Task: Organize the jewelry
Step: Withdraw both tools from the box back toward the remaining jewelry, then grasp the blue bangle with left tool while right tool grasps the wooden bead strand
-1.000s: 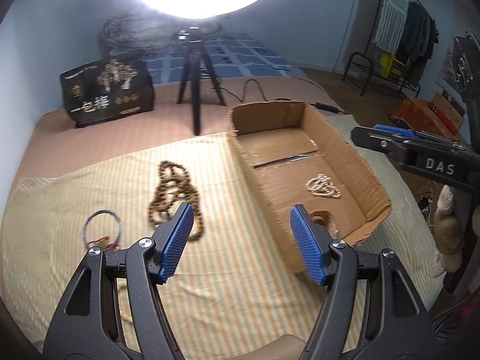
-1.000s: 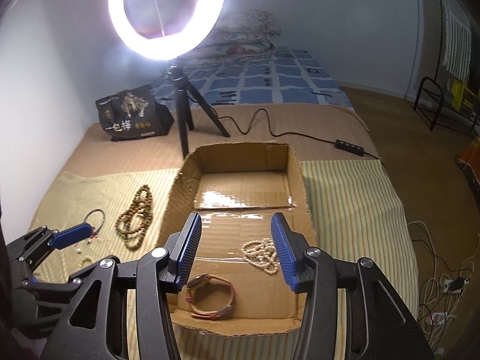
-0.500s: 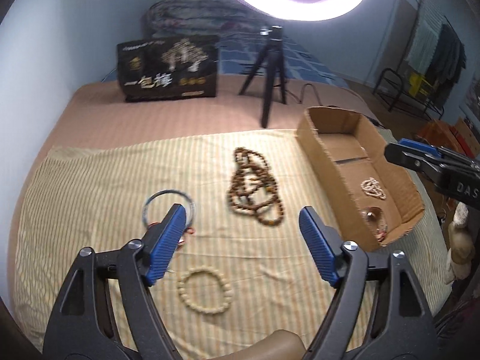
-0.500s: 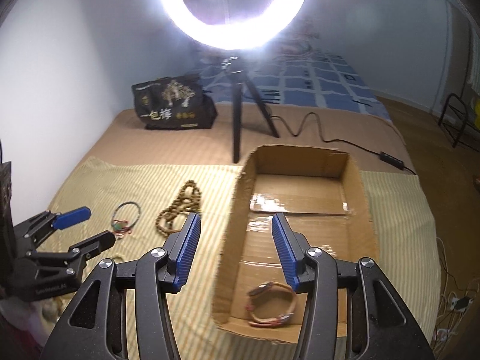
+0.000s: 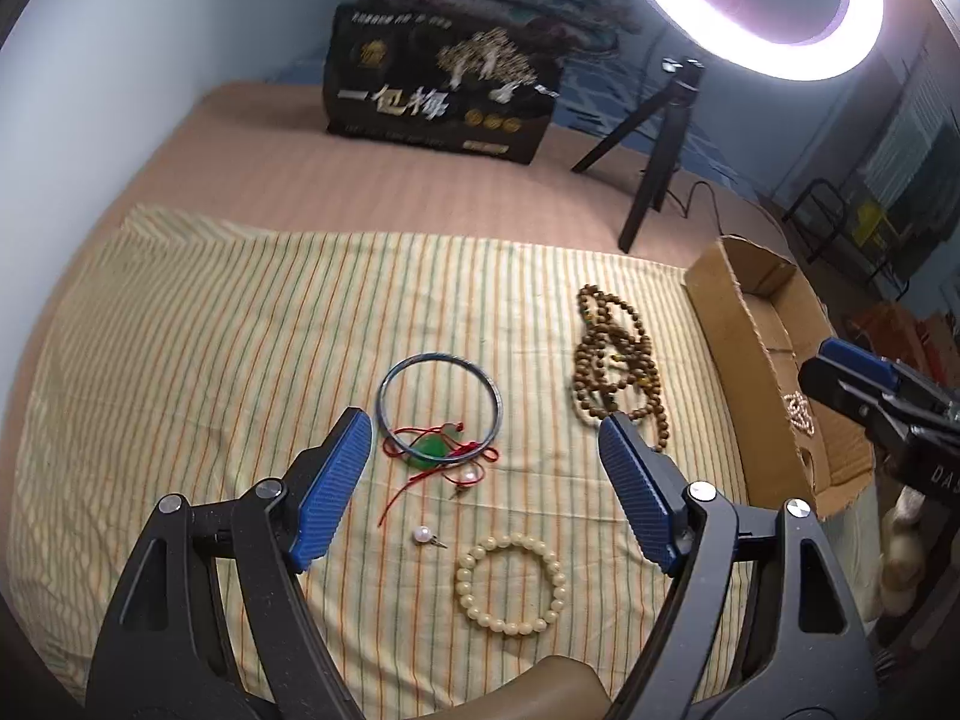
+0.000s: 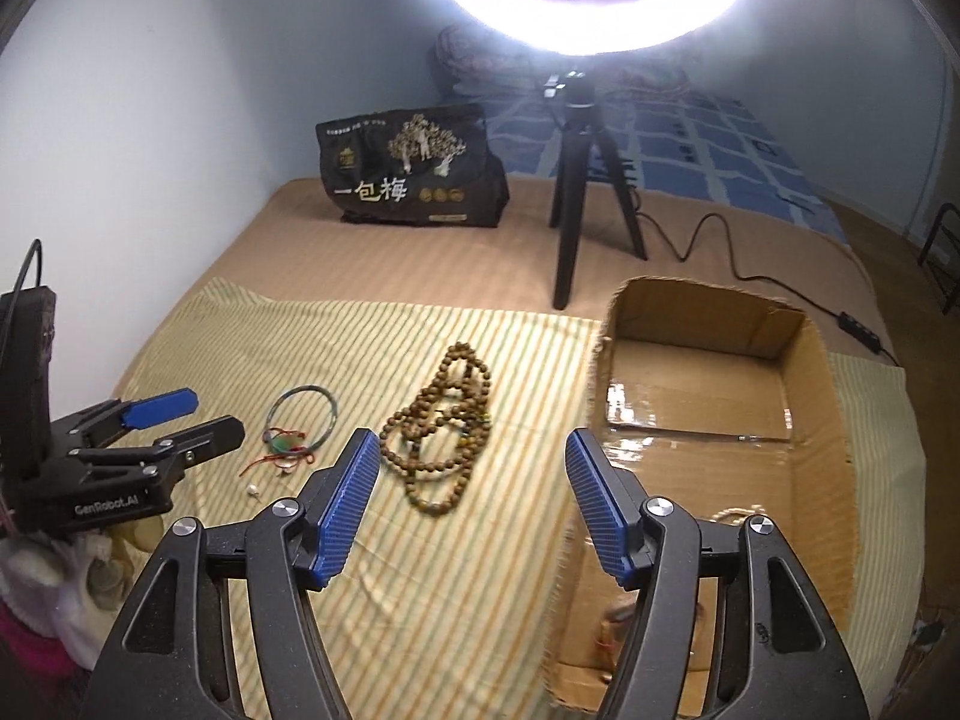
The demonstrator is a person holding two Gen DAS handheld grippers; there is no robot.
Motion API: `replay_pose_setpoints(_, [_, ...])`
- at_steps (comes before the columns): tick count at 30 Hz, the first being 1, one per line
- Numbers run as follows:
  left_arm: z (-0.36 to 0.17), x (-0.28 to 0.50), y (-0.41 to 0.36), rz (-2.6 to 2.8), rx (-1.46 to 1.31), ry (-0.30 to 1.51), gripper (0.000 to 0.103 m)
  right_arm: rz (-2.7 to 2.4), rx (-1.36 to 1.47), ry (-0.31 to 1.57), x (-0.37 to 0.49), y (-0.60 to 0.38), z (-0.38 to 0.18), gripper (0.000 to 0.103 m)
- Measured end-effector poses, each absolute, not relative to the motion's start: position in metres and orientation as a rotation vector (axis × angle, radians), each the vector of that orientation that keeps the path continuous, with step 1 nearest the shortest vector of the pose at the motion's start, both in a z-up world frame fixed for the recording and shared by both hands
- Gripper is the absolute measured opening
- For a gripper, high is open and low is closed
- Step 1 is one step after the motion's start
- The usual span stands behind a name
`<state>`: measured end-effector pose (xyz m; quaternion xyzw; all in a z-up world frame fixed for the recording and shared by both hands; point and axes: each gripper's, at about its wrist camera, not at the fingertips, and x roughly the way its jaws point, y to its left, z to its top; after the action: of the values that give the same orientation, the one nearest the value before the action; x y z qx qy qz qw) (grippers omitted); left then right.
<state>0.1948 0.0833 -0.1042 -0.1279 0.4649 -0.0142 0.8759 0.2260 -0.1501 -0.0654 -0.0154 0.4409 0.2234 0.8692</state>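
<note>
On the striped cloth lie a blue bangle, a green pendant on red cord, two pearl earrings, a cream bead bracelet and a brown bead necklace. My left gripper is open and empty, hovering near the pendant and bracelet. My right gripper is open and empty, between the brown necklace and the cardboard box. The box holds a white bead piece and a watch, mostly hidden.
A ring light on a tripod stands behind the cloth, its cable trailing right. A black bag sits at the back. The left gripper shows at the left of the right wrist view.
Both grippers have swung left, away from the box. The left now faces the bangle, pendant and cream bracelet; the right now looks over the brown necklace and the box's left wall.
</note>
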Motion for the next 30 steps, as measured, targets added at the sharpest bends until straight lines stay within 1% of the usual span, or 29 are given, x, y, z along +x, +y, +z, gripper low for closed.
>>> replay_pose_setpoints(12, [-0.142,0.224,0.102,-0.003,-0.292,1.086,0.081,0.47,-0.038,0.999,0.256,-0.113,-0.084,0.064])
replay_pose_setpoints(24, [-0.166,0.247,0.106,0.031,-0.298,1.129,0.081,0.434,-0.008,1.089,0.286,-0.104,-0.11,0.064])
replay_pose_setpoints(30, [-0.171,0.254,0.115,0.059,-0.345,1.131,0.081,0.438,-0.006,1.123,0.293,-0.097,-0.121,0.064])
